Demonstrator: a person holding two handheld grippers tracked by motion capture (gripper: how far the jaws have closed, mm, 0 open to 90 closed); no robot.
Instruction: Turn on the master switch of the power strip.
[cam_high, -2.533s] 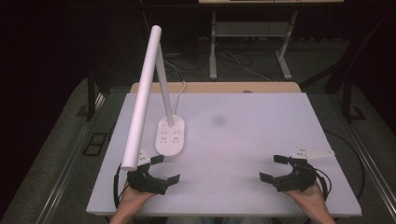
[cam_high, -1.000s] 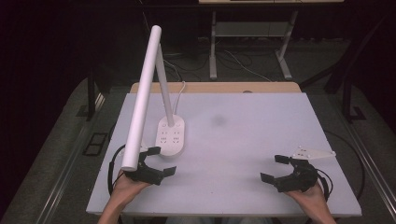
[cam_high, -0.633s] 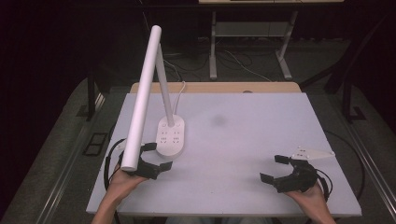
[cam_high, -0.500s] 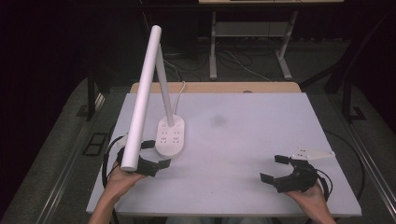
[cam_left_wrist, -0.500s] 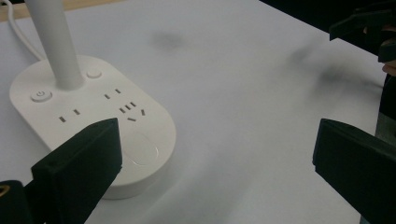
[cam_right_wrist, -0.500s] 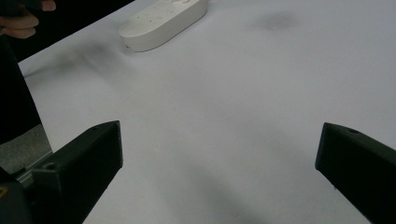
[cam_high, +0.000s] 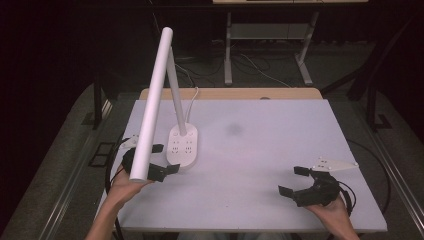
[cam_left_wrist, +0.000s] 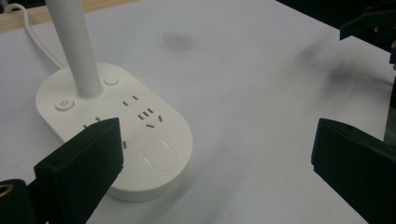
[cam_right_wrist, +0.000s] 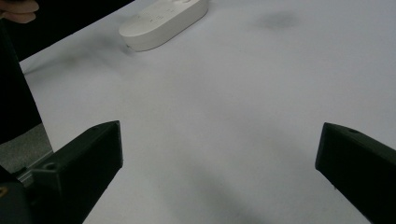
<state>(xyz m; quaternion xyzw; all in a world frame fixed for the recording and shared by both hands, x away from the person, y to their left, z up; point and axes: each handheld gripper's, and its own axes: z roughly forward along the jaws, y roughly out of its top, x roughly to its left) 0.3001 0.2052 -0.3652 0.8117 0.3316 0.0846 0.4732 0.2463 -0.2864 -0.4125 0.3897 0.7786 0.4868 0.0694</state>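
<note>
Left gripper (cam_high: 161, 159) positioned at the near left end of the desk lamp base (cam_high: 183, 145), fingers (cam_left_wrist: 81, 163) spread wide and empty. Approach line aimed at the oval base; in the left gripper view, one finger overlaps the near rim of the base, contact not confirmable. Wide opening judged suited to spanning the base or to reaching a control on its top. Lamp placed at the left half of the white tabletop (cam_high: 260, 150), base flat, stem (cam_left_wrist: 77, 46) rising from its far end. Long white lamp head (cam_high: 152, 102) tilted forward over the near left edge, overhanging the left gripper. White cord (cam_high: 192, 102) led off the back toward the wooden strip (cam_high: 230, 93), clear of the working area.

Right gripper (cam_high: 310, 189) held low at the near right corner, well apart from the lamp, fingers (cam_right_wrist: 77, 168) wide apart and empty. Placement judged a standby posture.

Base top bearing a round power button (cam_left_wrist: 64, 104) with the standard power symbol, a second small round button (cam_left_wrist: 111, 80), socket slots (cam_left_wrist: 147, 116) and a shallow oval pad (cam_left_wrist: 159, 154). No brand name, label or readable lettering discernible.
</note>
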